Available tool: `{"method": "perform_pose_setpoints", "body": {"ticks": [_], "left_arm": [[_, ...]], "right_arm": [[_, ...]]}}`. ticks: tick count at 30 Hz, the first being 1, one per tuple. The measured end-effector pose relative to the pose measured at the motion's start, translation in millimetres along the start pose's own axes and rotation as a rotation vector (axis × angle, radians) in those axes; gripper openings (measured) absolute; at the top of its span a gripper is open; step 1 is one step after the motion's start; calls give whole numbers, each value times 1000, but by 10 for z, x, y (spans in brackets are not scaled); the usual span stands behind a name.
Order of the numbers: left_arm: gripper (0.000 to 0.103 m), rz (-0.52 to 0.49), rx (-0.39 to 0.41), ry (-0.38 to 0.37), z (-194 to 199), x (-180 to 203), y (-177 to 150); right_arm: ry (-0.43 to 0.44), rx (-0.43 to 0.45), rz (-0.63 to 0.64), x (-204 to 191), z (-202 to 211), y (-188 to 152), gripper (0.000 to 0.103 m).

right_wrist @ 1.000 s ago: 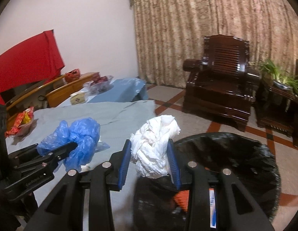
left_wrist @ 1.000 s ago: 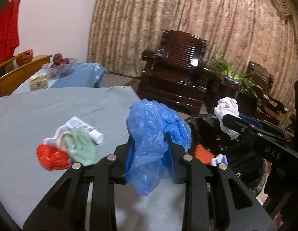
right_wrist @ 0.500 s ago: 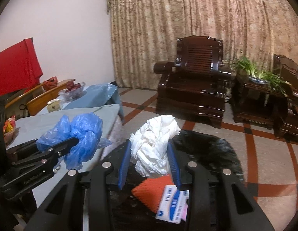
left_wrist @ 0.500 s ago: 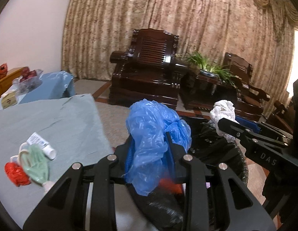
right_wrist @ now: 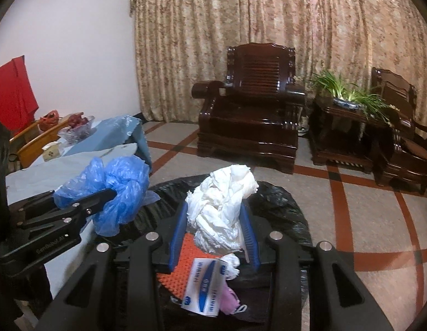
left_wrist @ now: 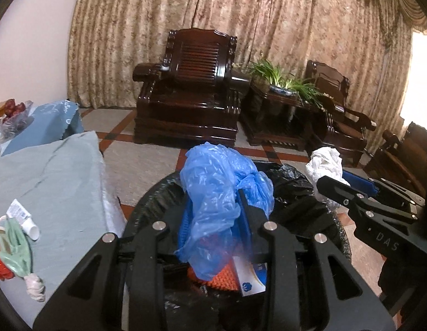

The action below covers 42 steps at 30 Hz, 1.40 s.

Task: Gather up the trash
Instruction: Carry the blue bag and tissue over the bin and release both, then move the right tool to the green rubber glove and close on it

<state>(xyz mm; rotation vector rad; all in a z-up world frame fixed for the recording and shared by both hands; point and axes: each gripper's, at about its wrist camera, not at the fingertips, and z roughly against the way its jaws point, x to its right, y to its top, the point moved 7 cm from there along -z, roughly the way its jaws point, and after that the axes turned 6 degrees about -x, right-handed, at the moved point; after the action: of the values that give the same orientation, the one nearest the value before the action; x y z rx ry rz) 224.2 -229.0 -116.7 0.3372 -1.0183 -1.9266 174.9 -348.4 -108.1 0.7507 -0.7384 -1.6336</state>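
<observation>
A black-lined trash bin [right_wrist: 279, 201] fills the lower centre of both wrist views, already holding an orange textured pad [right_wrist: 183, 270] and a white-and-blue carton [right_wrist: 203, 287] (its print too blurred to read). The left gripper [left_wrist: 214, 220] is clamped on a crumpled blue plastic bag [left_wrist: 219, 193] above the bin's left rim. The right gripper [right_wrist: 214, 231] pinches a wad of white tissue [right_wrist: 221, 209] over the opening. At lower left, the grey-clothed table [left_wrist: 47, 182] carries a small white tube [left_wrist: 23, 218]. The right gripper's arm reads "DAS".
</observation>
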Motion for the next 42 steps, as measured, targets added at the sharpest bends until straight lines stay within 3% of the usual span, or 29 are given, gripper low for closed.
{"method": "perform_pose_setpoints", "body": {"ticks": [3,5,7,9,13,17,23,42], "left_arm": [[39,-5,-7,-16,-76,32,19],[51,-2,-10,-25,-106,38,31],[56,7,-14,-32,-113,13,23],[63,16,-9,-29,-100,-19,26],[82,27,9,4,-1,-135,22],[89,32,37,64,183,-327,-2],[90,83,47,144,484,-711,-157],[90,258,69,426,1507,-2229,-709]], "right_arm": [[-16,-16,-5,77,-50,-25,43],[-38,-20,-8,126,-71,-42,47],[-53,-18,-19,167,-68,-51,66],[-65,-12,-29,206,-55,-53,73],[-88,-1,-42,233,-13,-68,96],[-71,-4,-65,195,15,-83,97],[-23,-9,-43,-97,14,-125,97],[222,-43,153,-1847,-238,-166,97]]}}
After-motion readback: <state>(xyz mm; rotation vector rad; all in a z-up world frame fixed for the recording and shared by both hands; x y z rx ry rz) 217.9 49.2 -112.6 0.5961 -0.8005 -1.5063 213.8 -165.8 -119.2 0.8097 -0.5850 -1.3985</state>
